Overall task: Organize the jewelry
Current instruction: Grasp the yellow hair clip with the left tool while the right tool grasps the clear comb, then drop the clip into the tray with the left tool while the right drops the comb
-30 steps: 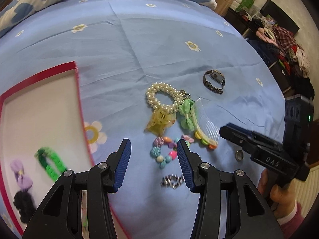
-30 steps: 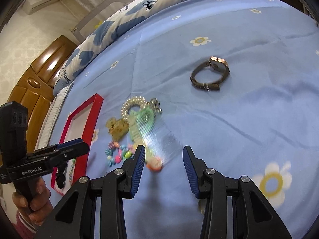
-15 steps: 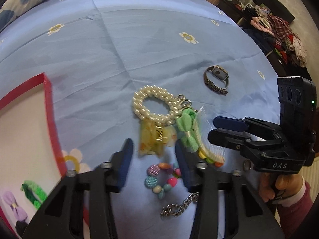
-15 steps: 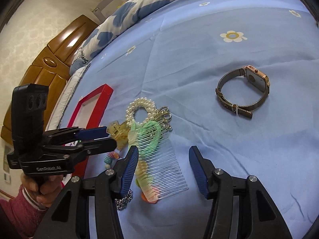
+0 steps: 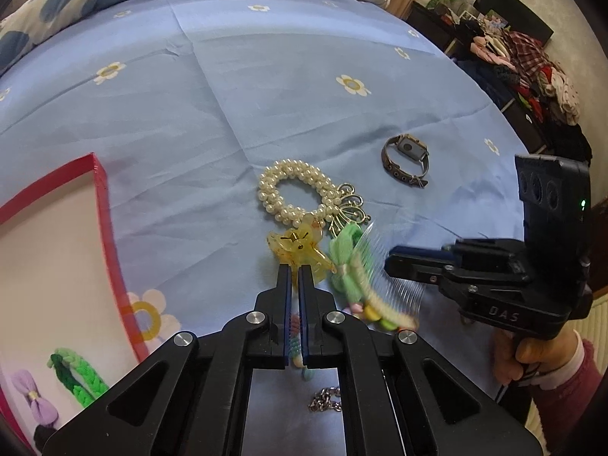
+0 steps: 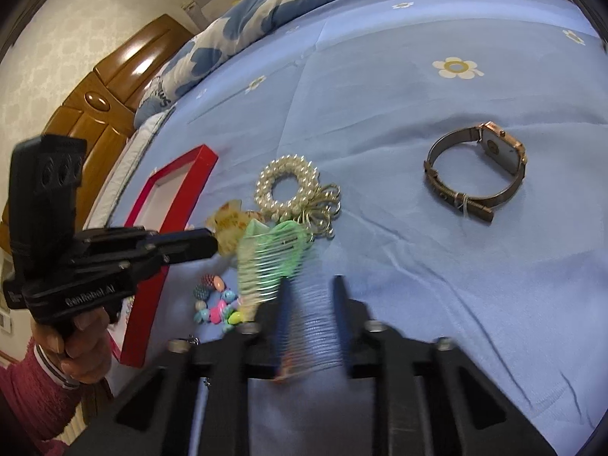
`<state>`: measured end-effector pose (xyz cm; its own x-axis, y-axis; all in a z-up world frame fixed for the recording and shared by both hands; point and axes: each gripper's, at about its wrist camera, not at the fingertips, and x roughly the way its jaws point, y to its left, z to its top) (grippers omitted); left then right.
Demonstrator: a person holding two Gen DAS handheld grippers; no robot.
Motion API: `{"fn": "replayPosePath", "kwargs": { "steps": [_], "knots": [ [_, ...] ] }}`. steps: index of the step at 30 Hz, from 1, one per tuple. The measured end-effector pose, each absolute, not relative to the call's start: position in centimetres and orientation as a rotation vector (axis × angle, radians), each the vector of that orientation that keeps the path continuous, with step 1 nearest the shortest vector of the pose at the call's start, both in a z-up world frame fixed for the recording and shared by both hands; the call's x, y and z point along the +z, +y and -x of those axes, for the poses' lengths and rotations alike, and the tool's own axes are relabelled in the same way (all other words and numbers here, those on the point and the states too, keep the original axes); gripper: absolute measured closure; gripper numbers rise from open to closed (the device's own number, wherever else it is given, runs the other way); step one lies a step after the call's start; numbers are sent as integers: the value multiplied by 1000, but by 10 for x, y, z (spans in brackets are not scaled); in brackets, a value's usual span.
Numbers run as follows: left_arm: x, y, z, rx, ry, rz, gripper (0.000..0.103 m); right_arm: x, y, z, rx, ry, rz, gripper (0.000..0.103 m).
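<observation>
On the blue flowered bedspread lies a jewelry pile. My left gripper [image 5: 295, 268] has its jaws closing, pinched together on the near edge of a yellow claw hair clip [image 5: 300, 249]. In the right wrist view that left gripper [image 6: 212, 243] touches the yellow clip [image 6: 228, 224] from the left. My right gripper [image 6: 309, 285] is closing too, with a clear comb [image 6: 273, 262] between its blurred jaws. From the left wrist view, the right gripper [image 5: 389, 266] grips the comb [image 5: 380, 300] by its teeth side. A pearl bracelet [image 5: 292, 197] lies just behind both.
A red-rimmed tray [image 5: 102, 205] at the left holds a green braided band [image 5: 72, 376] and a purple bow [image 5: 34, 402]. A brown watch [image 5: 406, 159] lies apart at the right. A coloured bead bracelet [image 6: 216, 300], a chain [image 5: 325, 404] and a gold brooch [image 5: 347, 209] lie close by.
Both grippers went from open to closed. The left one moved forward onto the yellow clip. The right one came in over the comb, which now looks blurred and shifted.
</observation>
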<state>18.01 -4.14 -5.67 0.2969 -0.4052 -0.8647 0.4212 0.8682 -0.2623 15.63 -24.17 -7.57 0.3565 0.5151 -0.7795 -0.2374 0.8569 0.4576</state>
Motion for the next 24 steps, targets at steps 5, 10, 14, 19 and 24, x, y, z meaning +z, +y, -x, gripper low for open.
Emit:
{"fn": "replayPosePath", "kwargs": {
  "steps": [5,10,14,19,24],
  "knots": [
    [-47,-32,-171,-551,1114,-5,101,-72,-240,-146,482,1084,-262,103],
    [-41,-24,-162,-537,1099,-3,101,-64,-239,-134,483,1053,-293,103],
    [-32,-16,-153,-533,1083,18,101,-55,-241,-128,484,1022,-349,103],
    [-22,-5,-143,-523,1067,45,101,-57,-236,-135,503,1038,-365,88],
    [-15,6,-134,-508,1054,72,101,-58,-228,-143,477,1062,-325,45]
  ]
}}
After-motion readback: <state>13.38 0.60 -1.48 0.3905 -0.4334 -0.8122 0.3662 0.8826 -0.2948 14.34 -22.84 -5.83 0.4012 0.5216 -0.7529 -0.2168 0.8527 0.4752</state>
